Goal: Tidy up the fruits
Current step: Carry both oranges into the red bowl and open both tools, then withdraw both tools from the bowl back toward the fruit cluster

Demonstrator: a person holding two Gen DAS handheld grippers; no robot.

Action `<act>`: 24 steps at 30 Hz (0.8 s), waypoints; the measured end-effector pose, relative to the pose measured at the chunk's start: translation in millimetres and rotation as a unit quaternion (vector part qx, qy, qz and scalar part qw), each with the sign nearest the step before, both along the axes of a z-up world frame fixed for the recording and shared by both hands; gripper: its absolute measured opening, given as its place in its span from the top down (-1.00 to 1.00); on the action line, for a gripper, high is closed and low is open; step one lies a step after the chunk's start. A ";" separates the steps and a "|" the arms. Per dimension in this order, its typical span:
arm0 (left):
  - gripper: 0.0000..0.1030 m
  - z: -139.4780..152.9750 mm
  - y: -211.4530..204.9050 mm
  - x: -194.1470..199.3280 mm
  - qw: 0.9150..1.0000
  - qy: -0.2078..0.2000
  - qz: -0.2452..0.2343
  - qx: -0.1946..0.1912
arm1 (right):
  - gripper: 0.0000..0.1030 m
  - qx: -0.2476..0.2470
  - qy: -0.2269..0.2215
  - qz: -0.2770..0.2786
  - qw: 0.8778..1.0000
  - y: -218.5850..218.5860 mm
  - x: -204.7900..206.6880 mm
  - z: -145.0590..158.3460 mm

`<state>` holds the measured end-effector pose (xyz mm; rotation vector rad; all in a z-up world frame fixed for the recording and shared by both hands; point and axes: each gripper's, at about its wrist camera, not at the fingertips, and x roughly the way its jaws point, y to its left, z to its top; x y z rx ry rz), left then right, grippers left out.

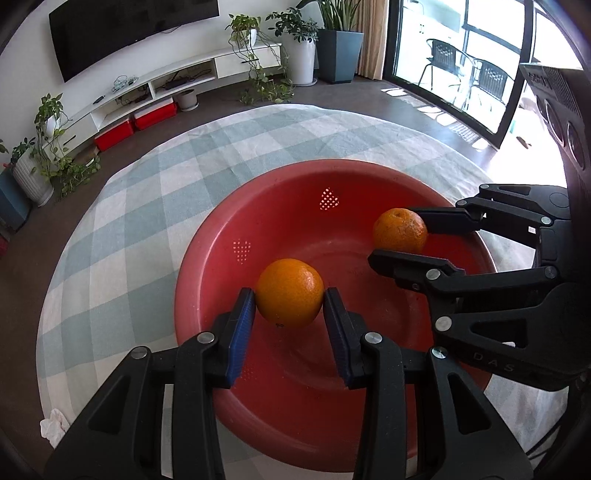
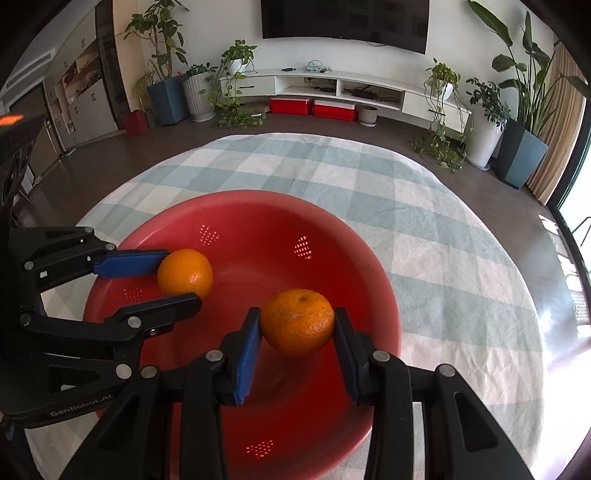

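The left gripper [image 1: 290, 297] clamps a smooth orange [image 1: 289, 292] between its blue pads, held above the red bowl's [image 1: 207, 258] floor toward its near-left side; a small dark mark shows on the fruit's underside. The right gripper [image 2: 298, 320] grips a rougher orange [image 2: 298, 321] the same way, over the bowl's right half, its stem dimple turned up and away from the camera. Both fruits are round — no long axis to speak of — and they hang apart from each other, neither visibly touching the bowl. The two grippers tilt down into the bowl from the near side.

The bowl, with patches of small drain holes in its wall, sits on a green-and-white checked cloth [image 2: 424, 221] covering the bench, toward the near edge. A crumpled tissue [image 1: 53, 424] lies at the cloth's near-left corner. Beyond — a dark floor, a low white TV shelf [image 2: 332, 86] with red boxes under it, potted plants [image 2: 484, 110] and a wall-mounted screen [image 2: 343, 20].
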<state>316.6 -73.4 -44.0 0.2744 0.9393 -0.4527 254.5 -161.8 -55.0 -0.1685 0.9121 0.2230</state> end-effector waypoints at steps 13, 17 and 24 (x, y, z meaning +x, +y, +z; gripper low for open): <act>0.29 -4.6 -7.4 -2.2 1.000 -0.004 -0.009 0.025 | 0.17 -0.006 -0.015 0.005 1.000 0.4 0.6 -1.1; 0.26 -4.4 -7.5 -2.9 0.999 -0.006 -0.007 0.030 | 0.17 -0.004 -0.016 0.004 1.000 -0.9 -0.1 -1.0; 0.12 -0.6 -2.4 -4.1 1.000 -0.011 0.001 0.026 | 0.16 0.008 -0.014 0.003 1.000 -3.2 -0.6 1.9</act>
